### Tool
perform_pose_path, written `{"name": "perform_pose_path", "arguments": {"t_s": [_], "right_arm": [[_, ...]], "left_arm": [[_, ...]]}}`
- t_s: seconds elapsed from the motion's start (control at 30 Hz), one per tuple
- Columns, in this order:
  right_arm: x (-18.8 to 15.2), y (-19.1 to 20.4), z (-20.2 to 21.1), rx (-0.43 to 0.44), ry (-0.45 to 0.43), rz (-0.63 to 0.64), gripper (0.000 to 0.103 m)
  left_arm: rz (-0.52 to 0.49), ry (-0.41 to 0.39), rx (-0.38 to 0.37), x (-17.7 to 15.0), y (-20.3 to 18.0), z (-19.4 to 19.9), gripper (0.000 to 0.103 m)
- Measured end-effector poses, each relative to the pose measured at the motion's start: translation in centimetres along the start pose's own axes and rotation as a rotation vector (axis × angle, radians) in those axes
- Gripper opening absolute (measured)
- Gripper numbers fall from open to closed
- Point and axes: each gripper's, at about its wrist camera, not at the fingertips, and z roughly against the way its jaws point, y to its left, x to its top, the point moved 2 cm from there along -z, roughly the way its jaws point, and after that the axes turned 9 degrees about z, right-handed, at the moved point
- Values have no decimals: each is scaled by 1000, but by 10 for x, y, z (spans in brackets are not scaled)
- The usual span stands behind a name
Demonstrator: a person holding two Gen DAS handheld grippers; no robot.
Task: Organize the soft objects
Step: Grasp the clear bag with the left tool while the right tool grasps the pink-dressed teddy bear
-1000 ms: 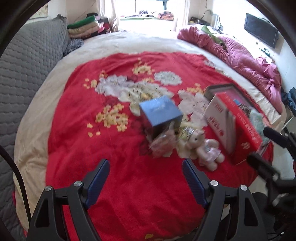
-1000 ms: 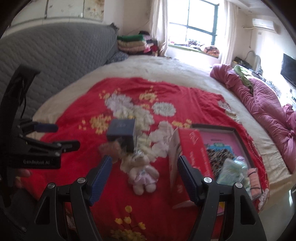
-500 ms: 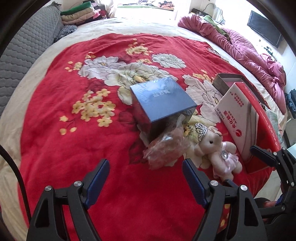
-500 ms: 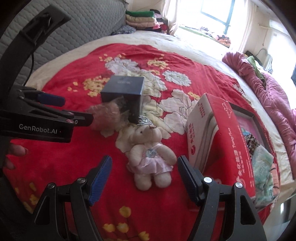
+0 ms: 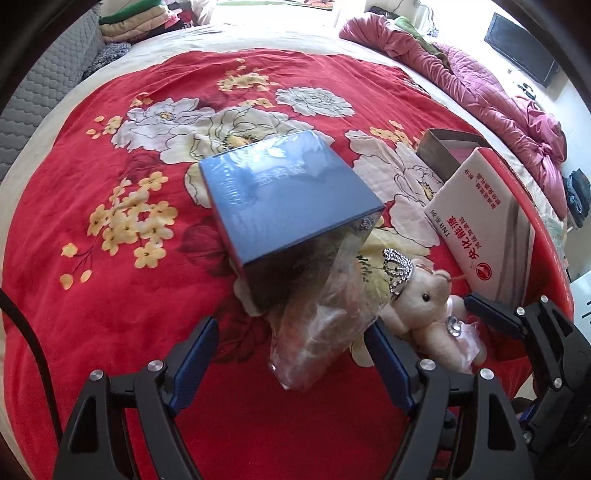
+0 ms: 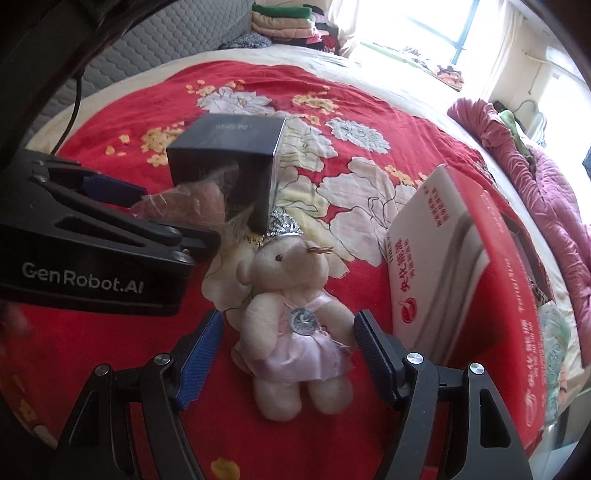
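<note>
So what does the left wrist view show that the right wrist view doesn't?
Only the left wrist view shows the open left gripper framing the clear plastic bag and the black TV.

Only the right wrist view shows the window and the open right gripper framing the teddy bear.

Both show the bear, bag, dark blue box and red carton.

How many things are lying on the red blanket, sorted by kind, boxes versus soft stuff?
Boxes: 3, the blue box, the red box, the tray
Soft toys: 1, the bear
Plastic bags: 1, the bag
Total: 5
</note>
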Motion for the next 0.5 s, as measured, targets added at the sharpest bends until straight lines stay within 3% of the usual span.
{"name": "perform_pose_path", "arguments": {"t_s": [0.1, 0.27, 0.33, 0.5], "right_arm": [[0, -2, -4, 2, -13, -22, 73], [-5, -15, -9, 3, -5, -100, 46], [-6, -17, -7, 9, -13, -108, 45], [-8, -19, 0, 15, -26, -132, 41]], "left_arm": [[16, 15, -19, 0, 1, -2, 75], [25, 18, -57, -1, -1, -2, 58], [31, 22, -77, -1, -2, -2, 51], [11, 19, -65, -3, -6, -1, 49]]}}
